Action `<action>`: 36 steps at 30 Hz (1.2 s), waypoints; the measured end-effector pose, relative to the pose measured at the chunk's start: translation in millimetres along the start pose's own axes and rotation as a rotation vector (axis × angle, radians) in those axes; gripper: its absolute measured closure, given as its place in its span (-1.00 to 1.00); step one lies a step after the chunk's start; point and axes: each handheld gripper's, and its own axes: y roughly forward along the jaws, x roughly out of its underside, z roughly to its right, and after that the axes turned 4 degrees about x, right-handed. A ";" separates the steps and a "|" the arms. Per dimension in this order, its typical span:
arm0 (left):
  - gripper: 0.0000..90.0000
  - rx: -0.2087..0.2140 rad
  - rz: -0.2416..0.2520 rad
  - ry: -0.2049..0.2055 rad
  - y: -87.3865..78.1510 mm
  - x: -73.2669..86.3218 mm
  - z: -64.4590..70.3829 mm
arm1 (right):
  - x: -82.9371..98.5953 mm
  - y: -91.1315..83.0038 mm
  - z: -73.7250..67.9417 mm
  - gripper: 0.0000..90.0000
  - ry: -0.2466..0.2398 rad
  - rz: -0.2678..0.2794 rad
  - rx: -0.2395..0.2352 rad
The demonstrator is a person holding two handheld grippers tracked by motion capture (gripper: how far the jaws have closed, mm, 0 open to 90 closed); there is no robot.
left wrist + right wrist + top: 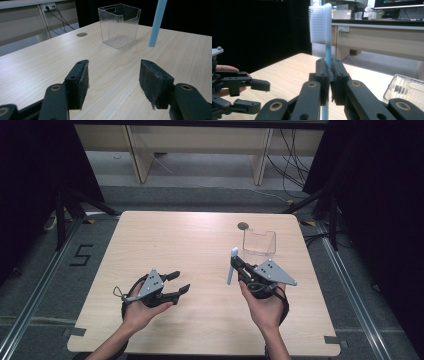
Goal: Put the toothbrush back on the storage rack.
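Toothbrush [325,37]: light blue handle, white bristled head, held upright above the table [200,250], bristle end up. The right gripper [328,75] has its jaws clamped on the handle at mid-length. A clear plastic bin [259,243] stands just beyond it, near the far right edge. The left gripper [181,282] hovers well apart to the left, jaws wide, nothing between them.

A pale wooden table with rounded corners [165,245] carries a clear ribbed plastic bin [259,243] near its far right edge, beside a small round grey grommet [243,225].
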 end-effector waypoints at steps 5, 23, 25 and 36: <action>-0.11 -0.020 0.004 -0.013 -6.4 4.1 -4.2 | -3.7 -4.6 5.9 0.91 0.001 0.005 0.020; -0.12 -0.072 0.005 -0.065 -19.8 22.2 -15.5 | -11.7 -11.9 22.1 0.90 -0.008 0.018 0.069; -0.12 -0.075 0.006 -0.067 -20.3 23.0 -15.6 | -12.5 -12.4 21.8 0.90 0.021 0.006 0.065; -0.13 -0.077 0.022 -0.087 -20.2 28.4 -17.3 | -17.4 -14.4 33.7 0.90 -0.002 0.029 0.100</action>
